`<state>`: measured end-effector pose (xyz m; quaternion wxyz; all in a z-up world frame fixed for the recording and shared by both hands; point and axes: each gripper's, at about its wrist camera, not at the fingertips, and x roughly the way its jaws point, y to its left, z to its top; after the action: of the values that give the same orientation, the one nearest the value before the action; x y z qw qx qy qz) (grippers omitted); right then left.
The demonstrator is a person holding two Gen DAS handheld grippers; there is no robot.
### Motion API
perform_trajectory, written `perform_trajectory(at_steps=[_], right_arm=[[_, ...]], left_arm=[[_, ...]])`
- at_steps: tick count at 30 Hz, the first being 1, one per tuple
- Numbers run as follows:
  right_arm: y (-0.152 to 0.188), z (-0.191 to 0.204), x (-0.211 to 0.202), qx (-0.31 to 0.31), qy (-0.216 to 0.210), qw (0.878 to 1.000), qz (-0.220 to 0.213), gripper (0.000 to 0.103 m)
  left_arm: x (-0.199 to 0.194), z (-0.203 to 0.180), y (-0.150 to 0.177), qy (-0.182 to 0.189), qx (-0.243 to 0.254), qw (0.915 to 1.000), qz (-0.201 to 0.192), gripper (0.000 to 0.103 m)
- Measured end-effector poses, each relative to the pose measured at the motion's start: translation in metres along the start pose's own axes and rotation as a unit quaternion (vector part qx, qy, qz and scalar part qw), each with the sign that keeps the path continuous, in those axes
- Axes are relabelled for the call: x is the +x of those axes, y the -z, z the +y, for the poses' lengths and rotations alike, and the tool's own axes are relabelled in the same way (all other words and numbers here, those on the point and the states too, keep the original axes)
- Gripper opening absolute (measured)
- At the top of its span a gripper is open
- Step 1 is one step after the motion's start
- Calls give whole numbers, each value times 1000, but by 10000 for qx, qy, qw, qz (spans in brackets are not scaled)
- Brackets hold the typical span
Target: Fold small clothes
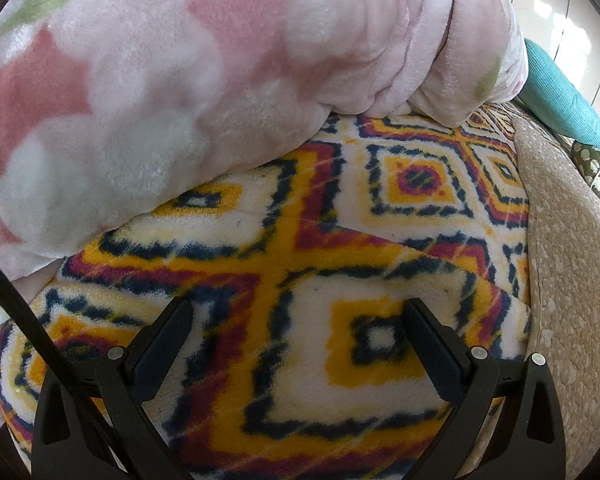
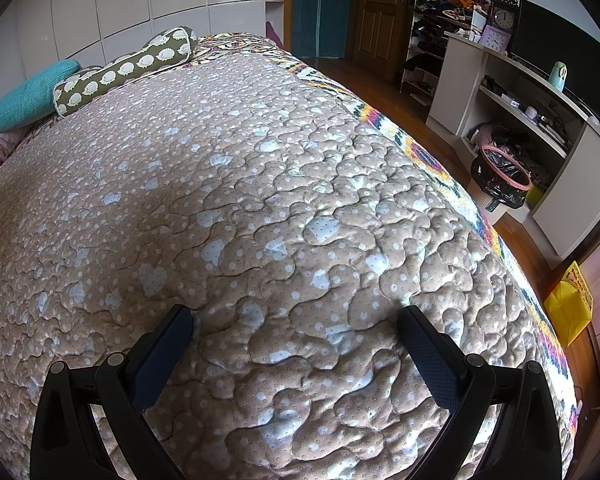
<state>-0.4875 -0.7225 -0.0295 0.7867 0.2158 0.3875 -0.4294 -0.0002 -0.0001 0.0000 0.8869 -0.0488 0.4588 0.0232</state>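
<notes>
The patterned fleece blanket [image 1: 284, 248] looks plush and matt, its yellow, red and navy dyes bleeding at the edges. Over it lies a pink blanket [image 1: 188, 80] of soft, fuzzy pile. The tan quilted bedspread [image 2: 260, 208] is woven cloth, puckered along its stitching, with slightly shiny pale patches. The teal pillow [image 2: 28, 96] appears ribbed or knitted. The wardrobe doors [image 2: 120, 0] are smooth and glossy. The floor [image 2: 384, 84] is polished wood. Both grippers' jaws are matt black plastic.

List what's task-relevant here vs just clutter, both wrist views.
Job: left gripper open, right gripper open; no small garment visible.

Lying about: pink fleece blanket, patterned blanket, quilted cover, teal cushion, bolster pillow, bin.
</notes>
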Motion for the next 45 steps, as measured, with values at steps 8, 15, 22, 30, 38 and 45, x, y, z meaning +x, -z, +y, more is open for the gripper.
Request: perform_trajectory(at_steps=[8,15,22,30,38,45], right_arm=[[0,0,0,0,0,10000,0,103],[0,0,0,1,-1,10000,0,103],[0,0,0,0,0,10000,-1,103],[0,0,0,0,0,10000,-1,103],[0,0,0,0,0,10000,-1,103],[0,0,0,0,0,10000,-1,103]], left_arm=[[0,0,0,1,0,10000,0,103],[0,0,0,-1,1,10000,3,103],[0,0,0,-4,3,10000,-1,103],[2,3,1,19,-14,10000,0,103],[-7,7,-7,179,-69,9998,30,103],[-121,19,-19,-73,319,9894,-1418,103]])
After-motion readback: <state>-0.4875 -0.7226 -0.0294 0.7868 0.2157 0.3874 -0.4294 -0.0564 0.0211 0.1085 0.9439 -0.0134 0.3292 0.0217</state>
